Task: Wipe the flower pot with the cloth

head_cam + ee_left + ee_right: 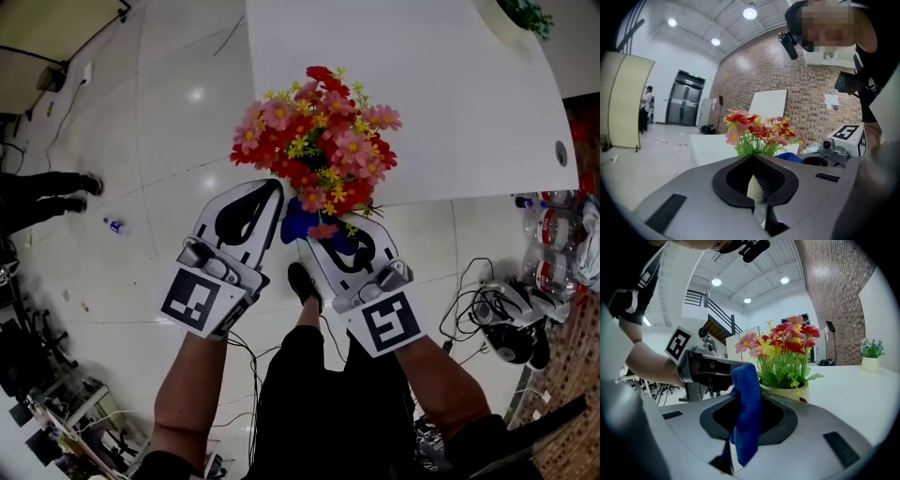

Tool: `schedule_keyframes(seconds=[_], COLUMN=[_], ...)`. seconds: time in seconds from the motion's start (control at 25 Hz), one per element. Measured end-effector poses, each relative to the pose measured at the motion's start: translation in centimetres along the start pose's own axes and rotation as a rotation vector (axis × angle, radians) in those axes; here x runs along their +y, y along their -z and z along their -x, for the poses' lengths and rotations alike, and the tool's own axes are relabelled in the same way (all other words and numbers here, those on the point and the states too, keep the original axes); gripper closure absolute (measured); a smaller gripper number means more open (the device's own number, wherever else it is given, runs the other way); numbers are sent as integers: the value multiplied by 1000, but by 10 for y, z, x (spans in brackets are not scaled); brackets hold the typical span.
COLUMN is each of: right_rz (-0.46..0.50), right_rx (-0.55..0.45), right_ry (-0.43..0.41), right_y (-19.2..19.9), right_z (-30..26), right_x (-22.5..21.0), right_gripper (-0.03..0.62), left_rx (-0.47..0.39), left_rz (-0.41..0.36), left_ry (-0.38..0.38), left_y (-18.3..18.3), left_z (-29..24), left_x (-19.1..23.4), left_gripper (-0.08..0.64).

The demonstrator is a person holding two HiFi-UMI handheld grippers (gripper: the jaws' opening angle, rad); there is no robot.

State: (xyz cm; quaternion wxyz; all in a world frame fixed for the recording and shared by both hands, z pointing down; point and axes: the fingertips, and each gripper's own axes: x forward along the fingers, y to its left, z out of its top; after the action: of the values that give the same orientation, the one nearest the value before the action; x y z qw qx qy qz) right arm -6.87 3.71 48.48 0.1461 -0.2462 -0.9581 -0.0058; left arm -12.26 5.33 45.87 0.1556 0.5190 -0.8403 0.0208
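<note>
White bench point(422, 94): it carried the work at its near edge, within reach of both arms; a small plant pot point(871, 363) stood well apart at the far corner.
Flowers point(319, 141): the red, pink and yellow bunch spread wide and hid everything beneath it in the head view.
Flower pot point(787, 391): cream, upright, at the bench's near edge and just beyond both tools. Whether its base rested on the bench could not be told.
Left claw point(262, 202): closed on a cream sliver of the flower pot's wall, seen between the jaws in the left gripper view. The grip looked meant to steady the pot against the push of wiping.
Right claw point(345, 230): closed on the cloth, aimed at the pot from the other side so the two tools flanked it.
Cloth point(746, 413): blue, pinched in its middle, with a fold rising above the jaws beside the pot's rim. That free fold gave a soft face to rub with. Contact with the pot could not be confirmed.
</note>
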Motion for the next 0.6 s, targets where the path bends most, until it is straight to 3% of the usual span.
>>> schedule_keyframes(seconds=[0.24, 0.48, 0.6], right_rz=[-9, -30, -36], right_rx=[6, 1, -5], right_ry=[3, 8, 15], right_y=[4, 3, 2], right_z=[0, -2, -3], right_x=[0, -3, -4], right_gripper=[513, 512, 513], left_rx=[35, 42, 52], left_rz=[-91, -98, -64], left_ry=[117, 195, 215], left_y=[1, 6, 7], left_z=[-23, -30, -31], left_x=[-7, -10, -11], left_gripper=[560, 559, 560])
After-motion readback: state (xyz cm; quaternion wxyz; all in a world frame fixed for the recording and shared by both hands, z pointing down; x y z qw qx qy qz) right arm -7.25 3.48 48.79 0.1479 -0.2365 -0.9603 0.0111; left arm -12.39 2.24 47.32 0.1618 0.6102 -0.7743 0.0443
